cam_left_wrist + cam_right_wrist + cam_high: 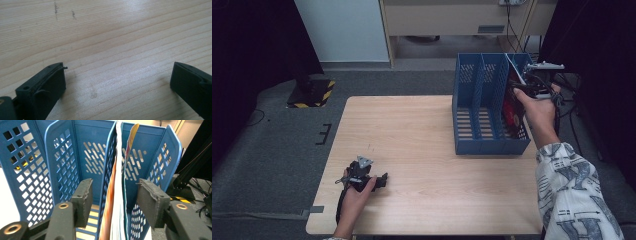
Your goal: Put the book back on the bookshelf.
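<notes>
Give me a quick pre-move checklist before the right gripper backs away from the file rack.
1. Right gripper jaws clear of the magazine: ok, gaps show on both sides.
2. Magazine standing in the blue file rack, rightmost compartment: ok.
3. Magazine seated fully on the rack floor: cannot tell.
4. Rack upright on the table: ok.
5. Left gripper open, nothing between its jaws: ok.

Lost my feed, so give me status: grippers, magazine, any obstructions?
Right gripper open, straddling magazine. Magazine upright in blue rack, right slot. Left gripper open on table. No obstructions.
</notes>
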Demonstrator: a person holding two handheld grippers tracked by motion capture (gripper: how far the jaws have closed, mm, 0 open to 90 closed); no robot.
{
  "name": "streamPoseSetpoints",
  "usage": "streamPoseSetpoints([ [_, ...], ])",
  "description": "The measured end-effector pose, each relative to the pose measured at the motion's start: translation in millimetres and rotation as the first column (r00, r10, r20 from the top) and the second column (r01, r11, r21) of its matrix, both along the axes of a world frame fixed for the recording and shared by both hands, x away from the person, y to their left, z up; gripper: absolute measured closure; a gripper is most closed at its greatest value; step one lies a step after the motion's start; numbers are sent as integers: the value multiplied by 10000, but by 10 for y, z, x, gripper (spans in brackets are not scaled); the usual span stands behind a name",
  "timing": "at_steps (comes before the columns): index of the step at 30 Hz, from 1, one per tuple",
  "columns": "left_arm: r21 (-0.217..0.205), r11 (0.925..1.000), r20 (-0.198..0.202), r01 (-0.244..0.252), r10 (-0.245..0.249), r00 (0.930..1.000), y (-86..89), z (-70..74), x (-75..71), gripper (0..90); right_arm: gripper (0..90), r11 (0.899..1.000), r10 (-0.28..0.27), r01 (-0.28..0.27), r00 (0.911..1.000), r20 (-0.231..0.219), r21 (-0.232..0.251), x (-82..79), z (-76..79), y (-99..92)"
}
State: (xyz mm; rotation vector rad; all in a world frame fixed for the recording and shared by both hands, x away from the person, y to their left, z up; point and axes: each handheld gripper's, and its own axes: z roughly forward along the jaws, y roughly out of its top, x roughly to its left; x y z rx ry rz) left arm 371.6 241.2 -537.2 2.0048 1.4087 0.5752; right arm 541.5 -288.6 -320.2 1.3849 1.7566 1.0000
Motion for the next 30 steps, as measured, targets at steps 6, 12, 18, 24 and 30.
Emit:
streamPoseSetpoints([
  [6,42,10000,-27,33,-32,10000,3,2,0,0,347,9995,177,-180,9998,128,268,-20,7,4],
  [12,40,10000,-21,30,-30,10000,3,2,0,0,252,9985,218,-221,9997,63,511,-34,-22,2],
  [18,36,10000,-23,31,-31,10000,3,2,0,0,192,9970,391,-400,9991,152,664,-50,-47,-24],
  [24,35,10000,-18,32,-32,10000,3,2,0,0,145,9957,514,-529,9984,218,765,-98,-26,-53],
  [30,33,10000,-16,29,-29,10000,3,1,-1,0,95,9938,651,-676,9974,311,884,-156,-25,-65],
])
